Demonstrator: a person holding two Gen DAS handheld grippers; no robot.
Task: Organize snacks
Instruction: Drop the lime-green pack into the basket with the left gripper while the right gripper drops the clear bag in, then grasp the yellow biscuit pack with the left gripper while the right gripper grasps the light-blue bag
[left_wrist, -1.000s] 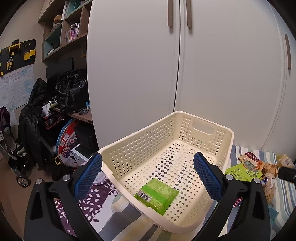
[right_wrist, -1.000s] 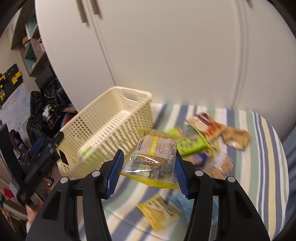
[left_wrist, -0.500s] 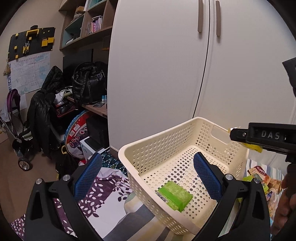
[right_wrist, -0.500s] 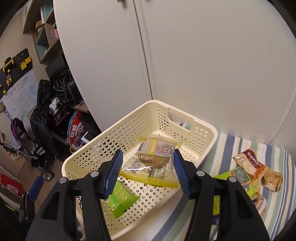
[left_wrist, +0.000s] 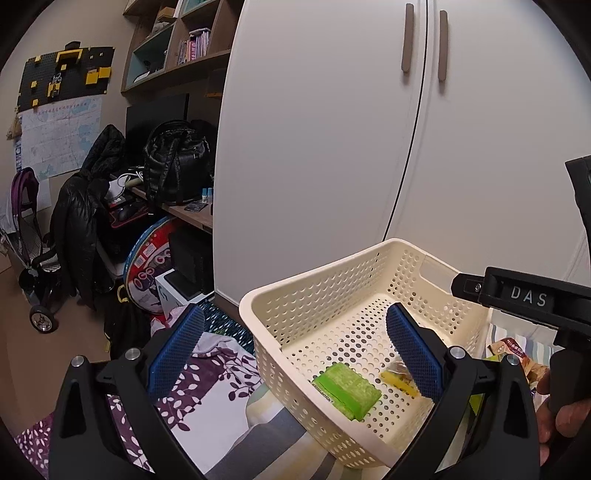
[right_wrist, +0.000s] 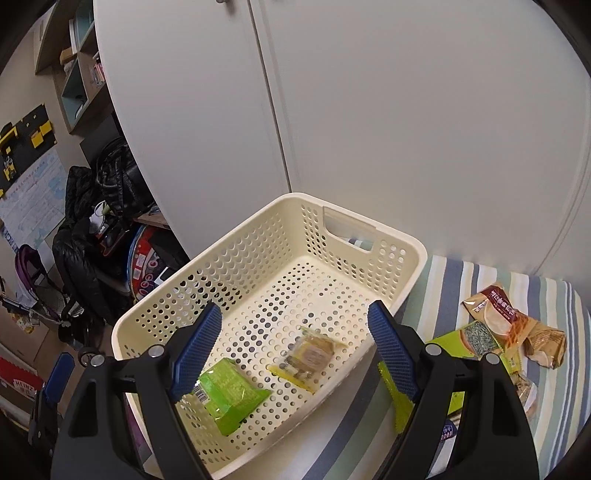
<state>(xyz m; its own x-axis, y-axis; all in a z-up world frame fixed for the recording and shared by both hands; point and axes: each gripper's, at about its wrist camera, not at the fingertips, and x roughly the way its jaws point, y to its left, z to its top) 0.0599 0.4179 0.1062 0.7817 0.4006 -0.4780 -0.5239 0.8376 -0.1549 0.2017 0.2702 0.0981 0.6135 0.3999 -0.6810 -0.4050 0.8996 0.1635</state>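
In the right wrist view, the right gripper (right_wrist: 293, 347) hangs over a cream perforated plastic basket (right_wrist: 354, 236) with its blue-padded jaws spread wide and nothing between them. The basket fills the centre of the frame and rests on a blue, green and white striped cloth surface (right_wrist: 443, 269). Two snacks lie on its holed floor: a bright green wrapped snack packet (right_wrist: 231, 393) at lower centre, partly behind the left pad, and a clear packet with yellow edges holding a brownish biscuit (right_wrist: 308, 356) just right of it, the two apart. At the right edge of the frame, outside the basket, more snacks lie on the cloth: a brown and red packet (right_wrist: 496, 314), a green packet with a dark speckled picture (right_wrist: 474, 341) partly under it, and a tan packet (right_wrist: 546, 341) beside them.

In the left wrist view, the left gripper (left_wrist: 295, 350) has its jaws spread wide too, holding nothing; its right pad stands over the basket (left_wrist: 332, 280) and its left pad over a purple leaf-patterned fabric (left_wrist: 207, 384) at lower left. The green packet (left_wrist: 347, 389) shows low in the basket, with a strip of the yellow-edged one (left_wrist: 399, 382) beside the right pad. The black body of the right gripper, gripped by a hand (left_wrist: 554, 406), crosses the right edge of the frame.
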